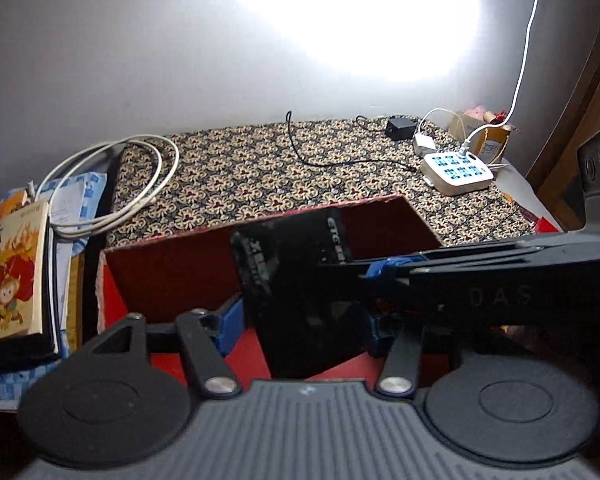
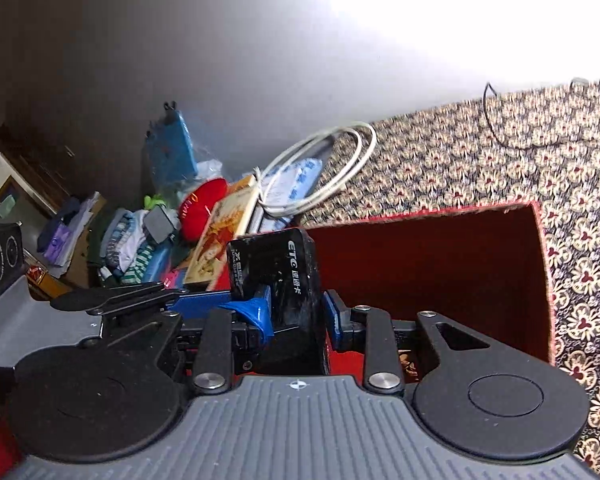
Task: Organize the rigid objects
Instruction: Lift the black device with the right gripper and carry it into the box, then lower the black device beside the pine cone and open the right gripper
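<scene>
A black box (image 1: 300, 280) (image 2: 288, 276) with white "ETC" lettering hangs upright over an open red box (image 1: 172, 280) (image 2: 440, 260) whose outer walls carry a floral pattern. My left gripper (image 1: 302, 320) has its blue pads on the two wide sides of the black box. My right gripper (image 2: 296, 312) clamps the same box from the other direction, and its left pad bends against it. In the left wrist view the right gripper's fingers (image 1: 380, 270) come in from the right. In the right wrist view the left gripper's fingers (image 2: 196, 300) come in from the left. The black box's lower end is hidden.
The red box stands on a floral cloth (image 1: 260, 168). On it lie a white power strip (image 1: 456, 170), a black adapter (image 1: 399, 128), a thin black cable (image 1: 300, 152) and a coiled white cable (image 1: 140, 184). A picture book (image 1: 12, 268) and piled clutter (image 2: 140, 240) lie to the left.
</scene>
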Tool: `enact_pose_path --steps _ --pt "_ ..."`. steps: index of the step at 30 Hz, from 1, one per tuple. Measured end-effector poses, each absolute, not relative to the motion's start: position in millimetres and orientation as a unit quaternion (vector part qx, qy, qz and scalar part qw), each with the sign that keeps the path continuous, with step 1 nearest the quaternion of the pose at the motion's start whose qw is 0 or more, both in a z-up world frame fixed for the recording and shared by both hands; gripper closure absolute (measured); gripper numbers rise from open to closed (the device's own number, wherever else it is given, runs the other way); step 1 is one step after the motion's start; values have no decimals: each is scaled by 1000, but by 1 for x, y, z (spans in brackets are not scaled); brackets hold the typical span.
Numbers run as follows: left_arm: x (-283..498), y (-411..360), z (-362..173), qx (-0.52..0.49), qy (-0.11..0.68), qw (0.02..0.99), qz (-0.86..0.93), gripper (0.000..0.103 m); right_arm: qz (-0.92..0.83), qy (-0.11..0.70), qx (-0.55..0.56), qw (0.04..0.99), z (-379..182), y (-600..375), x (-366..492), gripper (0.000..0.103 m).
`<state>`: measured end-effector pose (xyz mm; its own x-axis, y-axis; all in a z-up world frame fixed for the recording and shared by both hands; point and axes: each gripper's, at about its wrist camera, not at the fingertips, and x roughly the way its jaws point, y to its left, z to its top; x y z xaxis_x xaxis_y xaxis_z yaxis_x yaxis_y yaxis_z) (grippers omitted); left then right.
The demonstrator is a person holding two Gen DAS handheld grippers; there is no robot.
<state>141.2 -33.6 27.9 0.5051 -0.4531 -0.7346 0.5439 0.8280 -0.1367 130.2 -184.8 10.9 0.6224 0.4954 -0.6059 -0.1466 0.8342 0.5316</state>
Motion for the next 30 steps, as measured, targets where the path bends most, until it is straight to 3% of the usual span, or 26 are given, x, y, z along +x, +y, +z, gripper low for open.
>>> enact_pose_path --steps 14,30 --pt "190 -41 -43 93 517 815 -246 49 172 520 218 808 -46 -165 173 88" --pt "197 -41 -50 85 529 814 -223 43 139 517 262 803 -55 -180 171 87"
